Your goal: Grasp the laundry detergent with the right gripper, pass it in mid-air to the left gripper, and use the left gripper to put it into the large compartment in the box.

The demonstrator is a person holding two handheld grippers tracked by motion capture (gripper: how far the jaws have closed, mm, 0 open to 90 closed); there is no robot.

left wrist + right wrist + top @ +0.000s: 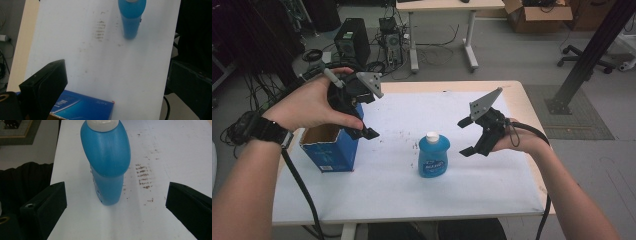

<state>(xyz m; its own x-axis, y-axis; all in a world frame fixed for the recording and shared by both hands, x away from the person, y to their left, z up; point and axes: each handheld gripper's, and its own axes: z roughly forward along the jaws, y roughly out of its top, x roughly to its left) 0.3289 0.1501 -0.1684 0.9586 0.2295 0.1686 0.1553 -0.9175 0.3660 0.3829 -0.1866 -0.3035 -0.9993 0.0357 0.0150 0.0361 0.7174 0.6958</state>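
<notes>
Right hand-held gripper point(473, 136), jaws wide open, sat just right of the upright blue bottle point(433, 156), nearer than the left one point(362, 131), whose state I couldn't tell.

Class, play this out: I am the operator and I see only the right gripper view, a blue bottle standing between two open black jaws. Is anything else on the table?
Observer: Yes. In the high view an open blue box stands on the table, to the left of the blue bottle.
Operator: Where is the other gripper?
Observer: The left gripper hangs just above that box's open top, held in the person's left hand.
Operator: Is it holding anything?
Observer: No. Its jaws are apart, with nothing between them.
Operator: And how close is my right gripper to the bottle?
Observer: It hovers to the bottle's right, clear of it, jaws open toward it.
</notes>
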